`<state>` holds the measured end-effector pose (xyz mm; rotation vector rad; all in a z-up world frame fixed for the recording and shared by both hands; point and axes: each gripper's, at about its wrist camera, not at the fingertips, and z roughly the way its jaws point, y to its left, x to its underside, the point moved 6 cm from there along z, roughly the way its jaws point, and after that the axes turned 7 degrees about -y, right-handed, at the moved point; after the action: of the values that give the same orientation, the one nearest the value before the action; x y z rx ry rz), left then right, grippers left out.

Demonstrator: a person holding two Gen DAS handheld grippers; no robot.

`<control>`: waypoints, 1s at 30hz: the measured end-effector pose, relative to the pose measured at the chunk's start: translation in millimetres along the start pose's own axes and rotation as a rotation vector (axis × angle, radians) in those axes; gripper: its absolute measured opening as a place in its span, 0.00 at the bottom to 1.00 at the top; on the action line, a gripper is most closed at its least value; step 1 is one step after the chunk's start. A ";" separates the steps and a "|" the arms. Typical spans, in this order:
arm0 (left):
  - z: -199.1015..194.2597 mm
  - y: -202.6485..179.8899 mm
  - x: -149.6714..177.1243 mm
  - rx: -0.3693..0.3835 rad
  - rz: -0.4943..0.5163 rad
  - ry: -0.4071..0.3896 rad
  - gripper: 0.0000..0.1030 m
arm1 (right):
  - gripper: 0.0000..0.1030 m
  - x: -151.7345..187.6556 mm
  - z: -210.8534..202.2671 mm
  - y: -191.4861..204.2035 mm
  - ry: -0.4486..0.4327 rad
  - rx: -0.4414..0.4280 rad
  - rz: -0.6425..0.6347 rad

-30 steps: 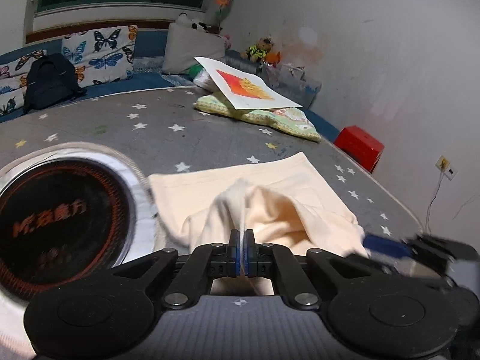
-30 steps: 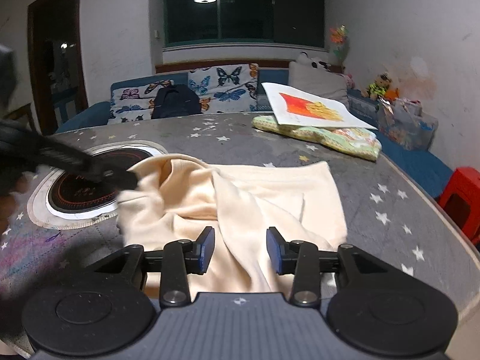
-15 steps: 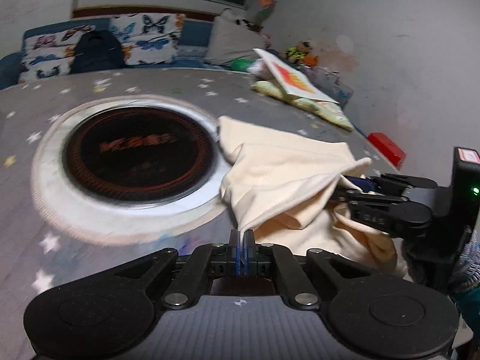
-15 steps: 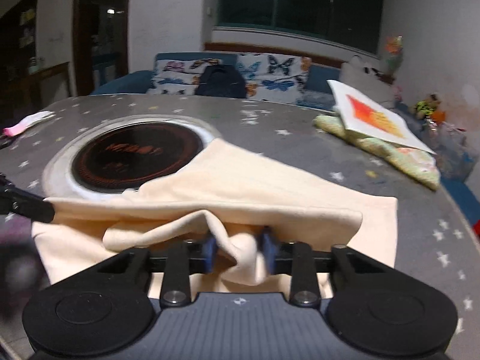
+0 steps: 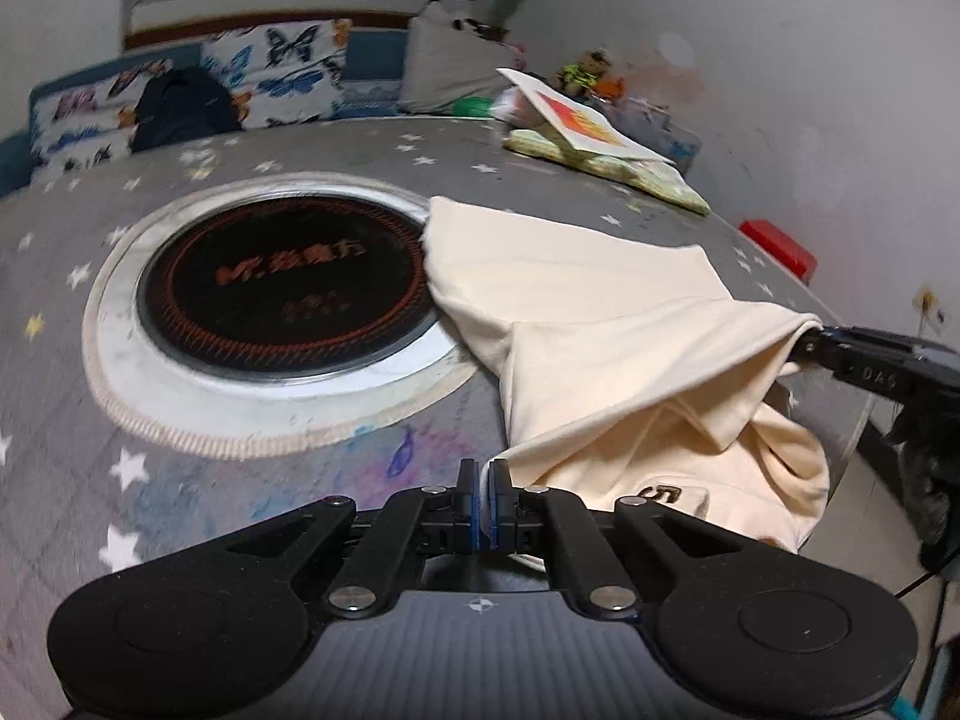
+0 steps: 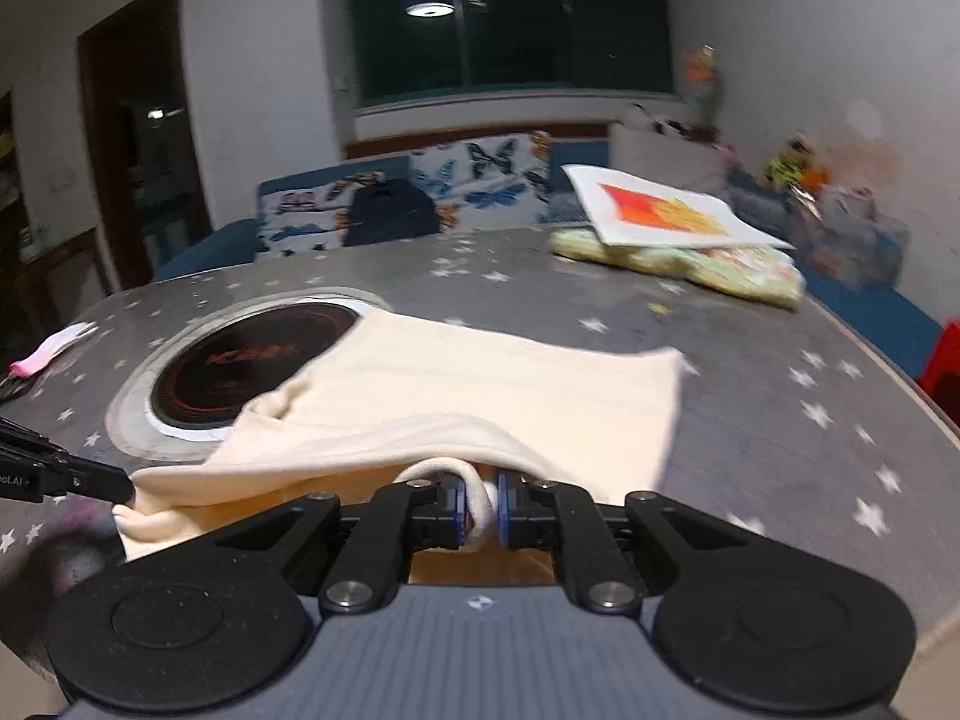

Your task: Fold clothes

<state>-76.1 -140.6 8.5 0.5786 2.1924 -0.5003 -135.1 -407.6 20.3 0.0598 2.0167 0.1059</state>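
Spreading across the round grey star-printed desk, the cream garment lies with its far part flat beside the black inset hob and its near edge lifted off the surface. That near edge is raised at two spots, which looks like the set-up for carrying it over in a fold: a pinch on each side keeps the hem taut between them.

Now to the tools. The left gripper has its jaws pressed together on a thin corner of the cloth, right at the desk's near rim. The right gripper has just been closing, and its jaws are now clamped on a bunched roll of fabric that fills the gap between them.

Each camera fills in for the other. The left wrist view shows the right gripper from outside, with the cloth drawn to a point at its tip, plus a dark printed mark low on the garment that the other camera misses. The right wrist view shows the left tool's tip at the cloth's left corner, and a small pink-and-white item far out on the desk.
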 end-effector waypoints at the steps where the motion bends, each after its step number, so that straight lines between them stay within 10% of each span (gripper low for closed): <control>1: -0.4 -6.0 -2.5 0.003 0.033 -0.009 0.07 | 0.08 2.6 -2.1 -1.9 0.006 0.001 0.004; 10: 5.6 -94.1 -23.0 0.191 0.364 -0.100 0.36 | 0.09 19.2 -1.0 -2.8 0.018 -0.019 0.052; 17: 40.1 -128.5 0.9 0.244 0.534 -0.031 0.37 | 0.10 13.8 -5.9 -6.7 -0.003 -0.019 0.053; 24: 43.7 -116.4 10.5 0.168 0.613 -0.041 0.07 | 0.10 4.6 -5.1 -2.9 -0.029 -0.031 0.047; 30: 38.8 -66.8 -13.7 0.044 0.482 -0.087 0.02 | 0.09 -2.3 -2.1 -2.0 -0.049 -0.021 0.053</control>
<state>-81.9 -218.8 6.5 1.0514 1.8753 -0.3077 -136.0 -409.9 23.1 0.1012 1.9654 0.1575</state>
